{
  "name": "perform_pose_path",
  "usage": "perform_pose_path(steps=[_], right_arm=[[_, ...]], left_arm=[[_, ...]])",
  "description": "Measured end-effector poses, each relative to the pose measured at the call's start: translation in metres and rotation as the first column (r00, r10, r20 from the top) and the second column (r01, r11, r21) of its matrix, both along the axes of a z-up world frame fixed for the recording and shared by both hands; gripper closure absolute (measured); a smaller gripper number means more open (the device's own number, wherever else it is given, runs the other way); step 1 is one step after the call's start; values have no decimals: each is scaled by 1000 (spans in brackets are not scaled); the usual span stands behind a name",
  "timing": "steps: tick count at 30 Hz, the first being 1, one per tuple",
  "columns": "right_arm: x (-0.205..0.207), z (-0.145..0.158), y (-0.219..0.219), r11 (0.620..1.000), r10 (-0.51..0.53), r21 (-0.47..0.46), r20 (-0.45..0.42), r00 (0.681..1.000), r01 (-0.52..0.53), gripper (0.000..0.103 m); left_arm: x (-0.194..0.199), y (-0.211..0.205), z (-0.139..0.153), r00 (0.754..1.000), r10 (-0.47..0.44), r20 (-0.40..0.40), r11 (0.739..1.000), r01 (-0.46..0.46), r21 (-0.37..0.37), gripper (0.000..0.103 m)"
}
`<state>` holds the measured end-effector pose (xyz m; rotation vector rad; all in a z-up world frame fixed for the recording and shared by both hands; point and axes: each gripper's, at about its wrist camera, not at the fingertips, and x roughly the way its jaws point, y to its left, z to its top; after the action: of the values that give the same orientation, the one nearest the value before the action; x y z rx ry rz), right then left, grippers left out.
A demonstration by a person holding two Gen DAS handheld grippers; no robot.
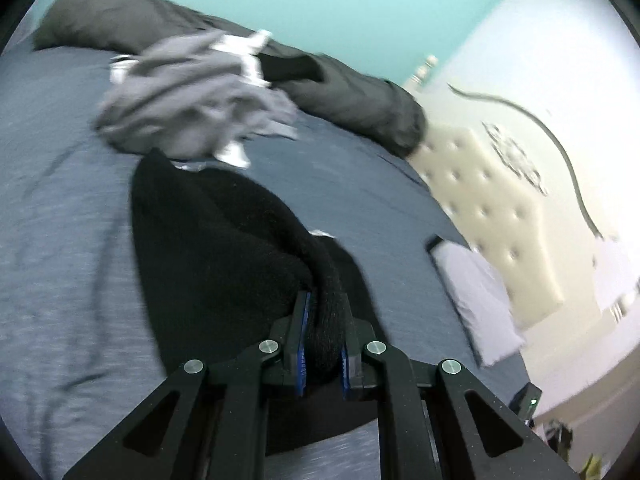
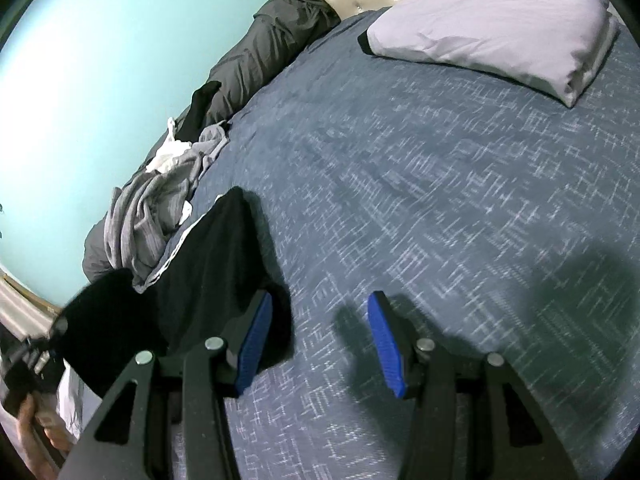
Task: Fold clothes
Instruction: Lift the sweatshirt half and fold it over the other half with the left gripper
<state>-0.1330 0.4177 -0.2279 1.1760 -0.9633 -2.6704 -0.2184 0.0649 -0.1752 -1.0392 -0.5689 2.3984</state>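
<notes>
Item one: grey clothes pile [image 2: 156, 208], heaped at the bed's [image 2: 420, 208] far left edge, against a dark rolled blanket [image 2: 264, 48].

Item two: black garment [image 1: 208, 240], lying beside that pile; my left gripper [image 1: 325, 344] had its fingers clamped on a bunched fold.

Item three: my right gripper [image 2: 320, 340], fingers half apart, empty, over bare bedspread.

Item four: white pillow [image 2: 492, 28], far right corner.

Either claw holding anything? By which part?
Left claw pinches a bunched fold of the black garment. Right claw is open, empty.
</notes>
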Motion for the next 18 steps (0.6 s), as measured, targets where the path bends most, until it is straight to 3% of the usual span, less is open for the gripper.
perform_pose_path(steps=[3,8,12,15,18], right_arm=[[2,-1,4,1000,5,-18,2,1000,-5,52],[1,-2,8,999,20,-29,12,1000,-20,52],[-1,-6,5,998,46,-47,27,999,-44,52],[-2,-3,1,997,66,-44,14,998,-65,52],[-3,-1,-3,995,83,-58,0,997,-83,52]], left_arm=[[-8,60,-14,994,-100,34,995,100,-20,91],[-11,132,-71,963,-210,168,965,231,-121,91],[-10,136,-90,956,-207,209,957,242,-158,91],[-10,124,-78,958,-208,197,962,237,-136,89],[-5,107,-59,964,-206,170,966,228,-124,79]])
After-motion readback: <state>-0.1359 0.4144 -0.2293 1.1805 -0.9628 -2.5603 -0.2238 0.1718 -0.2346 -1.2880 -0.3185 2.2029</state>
